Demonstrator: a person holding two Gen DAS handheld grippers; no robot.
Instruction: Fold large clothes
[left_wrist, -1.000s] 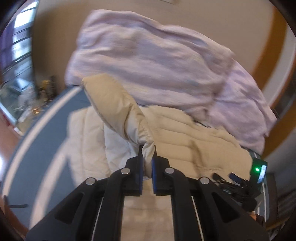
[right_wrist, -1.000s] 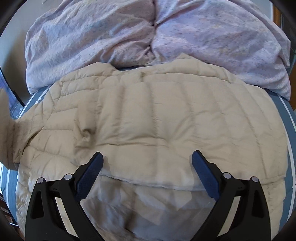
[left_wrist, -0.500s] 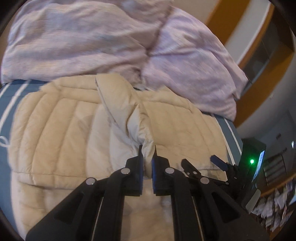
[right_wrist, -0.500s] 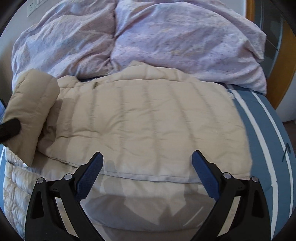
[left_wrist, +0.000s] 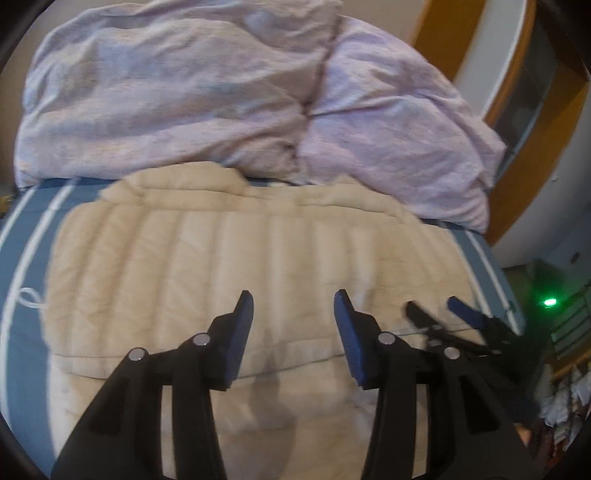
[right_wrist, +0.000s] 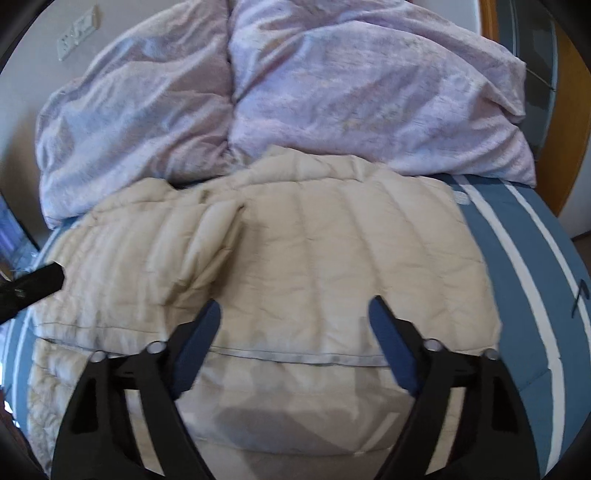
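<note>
A cream quilted puffer jacket lies flat on the bed, hem towards me. In the right wrist view its left sleeve rests folded across the jacket's body. My left gripper hovers over the jacket's lower half, its jaws opening with nothing between them. My right gripper hangs above the hem edge. Its jaws are closing but stand wide, and no cloth is between the pads. The right gripper also shows beside the left one. One finger of the left gripper pokes in at the left edge.
A crumpled lilac duvet is piled at the head of the bed, touching the jacket's collar. The blue sheet with white stripes shows on both sides of the jacket. A wall and an orange-framed door stand at the right.
The left gripper carried the sleeve across the jacket, then opened and let it go; the sleeve now lies flat. The right gripper's jaws have narrowed somewhat.
</note>
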